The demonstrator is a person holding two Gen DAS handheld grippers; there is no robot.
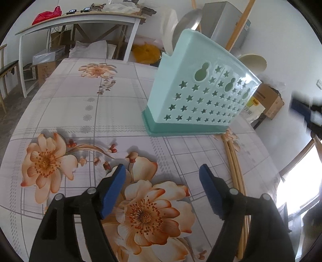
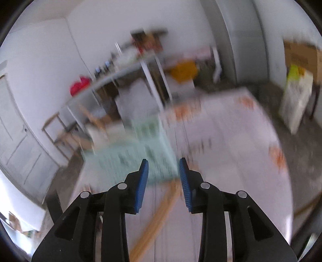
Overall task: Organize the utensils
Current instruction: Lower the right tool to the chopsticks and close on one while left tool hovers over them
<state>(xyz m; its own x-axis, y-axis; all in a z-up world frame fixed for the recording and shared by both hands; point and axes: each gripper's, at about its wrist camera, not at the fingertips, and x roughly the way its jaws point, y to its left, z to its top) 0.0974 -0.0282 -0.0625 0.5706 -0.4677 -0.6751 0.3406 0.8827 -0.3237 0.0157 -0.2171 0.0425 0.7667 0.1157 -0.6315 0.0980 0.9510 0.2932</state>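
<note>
A mint-green utensil holder with star-shaped holes stands on the flowered tablecloth, holding a metal ladle, a pale spoon and wooden handles. Wooden chopsticks lie on the cloth to its right. My left gripper hovers open over the cloth in front of the holder, with nothing between its blue pads. In the blurred right wrist view, my right gripper is open and empty above the chopsticks, with the holder just beyond its tips.
A white-legged side table with a red bag stands behind the table. Cardboard boxes sit on the floor to the right, and a yellow bag lies beyond the far edge. A dark blurred shape shows at the right edge.
</note>
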